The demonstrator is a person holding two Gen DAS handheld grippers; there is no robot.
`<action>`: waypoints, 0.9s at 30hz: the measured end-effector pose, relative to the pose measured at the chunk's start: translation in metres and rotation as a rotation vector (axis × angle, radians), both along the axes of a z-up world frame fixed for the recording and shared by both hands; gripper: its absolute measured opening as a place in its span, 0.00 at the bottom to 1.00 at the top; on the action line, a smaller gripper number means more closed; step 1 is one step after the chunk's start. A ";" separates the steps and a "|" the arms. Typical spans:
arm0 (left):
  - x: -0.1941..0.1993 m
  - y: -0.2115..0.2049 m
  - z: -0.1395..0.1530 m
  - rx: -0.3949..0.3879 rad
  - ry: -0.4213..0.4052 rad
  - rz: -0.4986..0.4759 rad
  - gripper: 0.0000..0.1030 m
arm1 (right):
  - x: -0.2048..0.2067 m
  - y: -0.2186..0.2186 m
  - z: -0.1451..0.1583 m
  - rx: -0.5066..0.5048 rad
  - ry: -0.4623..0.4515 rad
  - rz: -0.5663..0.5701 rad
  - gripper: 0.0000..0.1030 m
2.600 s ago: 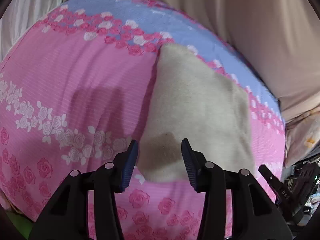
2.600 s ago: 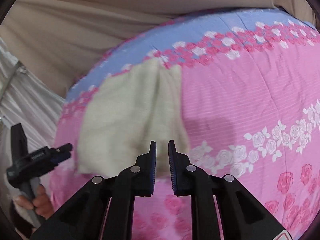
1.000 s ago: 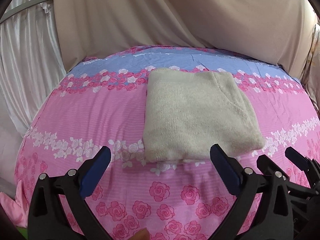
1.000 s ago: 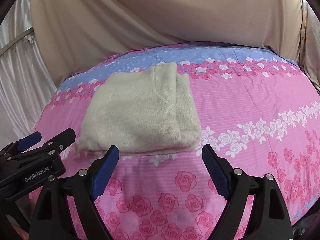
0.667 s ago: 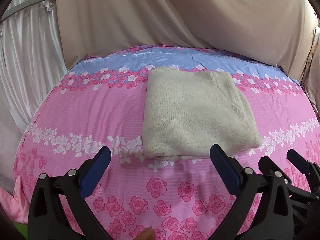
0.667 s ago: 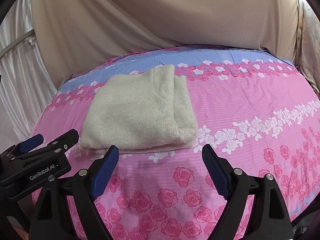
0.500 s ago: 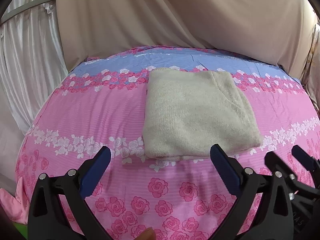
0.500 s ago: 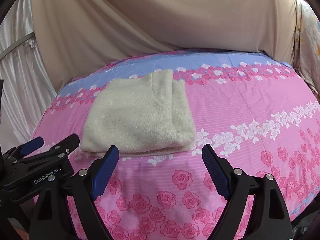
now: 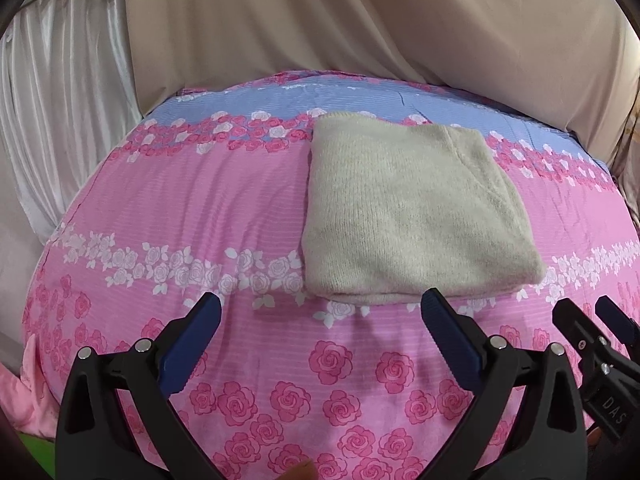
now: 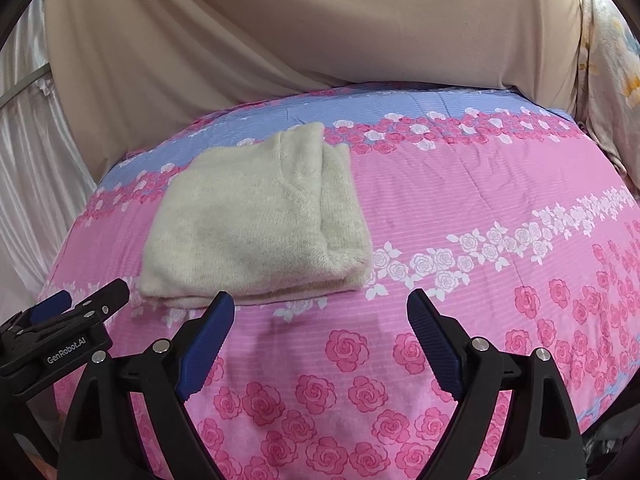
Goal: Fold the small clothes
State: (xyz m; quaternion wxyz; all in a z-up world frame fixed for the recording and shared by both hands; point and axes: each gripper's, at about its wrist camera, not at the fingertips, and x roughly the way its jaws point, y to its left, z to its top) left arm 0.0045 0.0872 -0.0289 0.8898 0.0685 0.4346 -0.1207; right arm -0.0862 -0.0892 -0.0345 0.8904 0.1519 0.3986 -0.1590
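Observation:
A cream knitted garment (image 9: 404, 216) lies folded into a neat rectangle on the pink rose-print bedspread (image 9: 192, 208). It also shows in the right wrist view (image 10: 256, 220), with layered folded edges on its right side. My left gripper (image 9: 320, 316) is wide open and empty, held above the bedspread just in front of the garment's near edge. My right gripper (image 10: 320, 312) is wide open and empty, in front of the garment's near right corner. The right gripper shows at the lower right of the left wrist view (image 9: 596, 336); the left gripper shows at the lower left of the right wrist view (image 10: 76, 308).
A beige cloth (image 9: 360, 24) hangs behind the bed. White curtains (image 9: 60, 92) hang at the left. A floral fabric (image 10: 612, 52) hangs at the right. The bedspread has a blue band (image 10: 400, 108) along its far edge.
Both grippers have let go of the garment, opened wide and pulled back toward me. The folded garment stays put. In the last half second little has moved.

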 end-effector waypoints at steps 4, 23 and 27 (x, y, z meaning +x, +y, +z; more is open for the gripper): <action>0.000 0.000 -0.005 -0.010 0.022 -0.005 0.95 | 0.002 0.007 -0.002 -0.010 0.011 0.018 0.83; -0.002 -0.013 -0.001 0.044 -0.022 -0.017 0.95 | 0.011 0.018 0.000 -0.026 0.013 0.041 0.83; -0.001 -0.014 -0.002 0.051 -0.015 -0.017 0.95 | 0.011 0.018 0.000 -0.025 0.014 0.039 0.83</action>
